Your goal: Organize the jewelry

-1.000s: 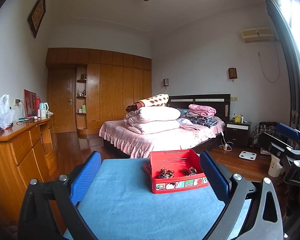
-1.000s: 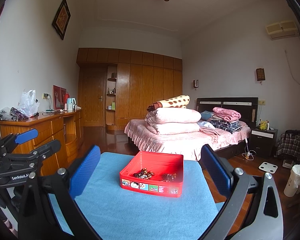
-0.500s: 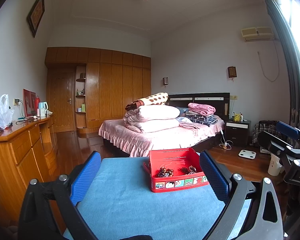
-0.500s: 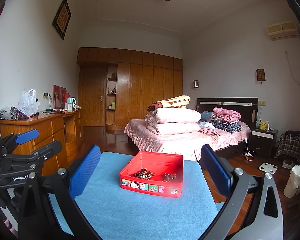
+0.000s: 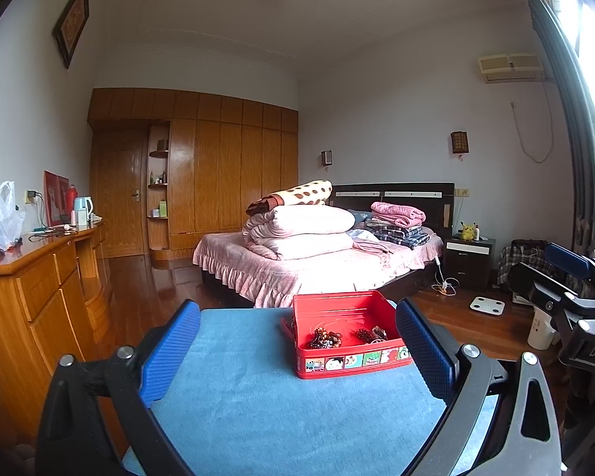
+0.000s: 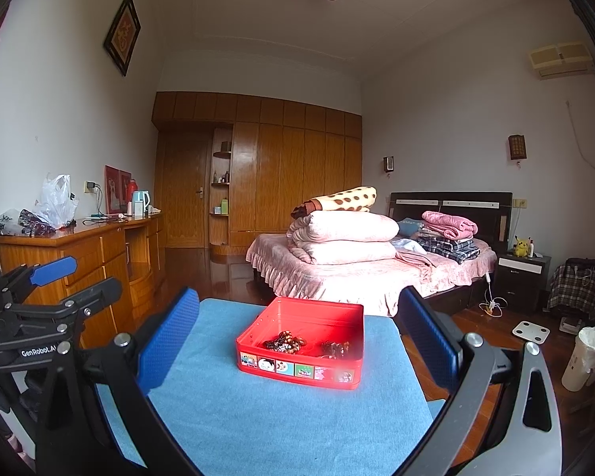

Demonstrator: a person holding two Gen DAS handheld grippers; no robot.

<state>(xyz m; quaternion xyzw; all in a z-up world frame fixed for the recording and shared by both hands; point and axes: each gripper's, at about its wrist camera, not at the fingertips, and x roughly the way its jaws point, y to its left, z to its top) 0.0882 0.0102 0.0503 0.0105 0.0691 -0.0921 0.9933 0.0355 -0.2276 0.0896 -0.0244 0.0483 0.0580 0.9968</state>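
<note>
Jewelry sits in the box

Both grippers, left gripper [image 5: 297, 351] and right gripper [image 6: 299, 341], are wide open, holding nothing; the red box [image 6: 302, 343] ahead keeps the jewelry [image 6: 285, 340] together.

Bedroom around your bed [image 6: 361, 273]

You face its pink bedding; the wooden wardrobe [image 6: 281, 174] stands behind it, a dresser [image 6: 79, 254] far left.

The tin [image 6: 300, 357] sits on the table [image 6: 258, 416] ahead of me, jewelry [image 6: 285, 342] inside it; the bed [image 6: 357, 269] lies behind. A dresser [image 6: 79, 254] stands to my left.
</note>
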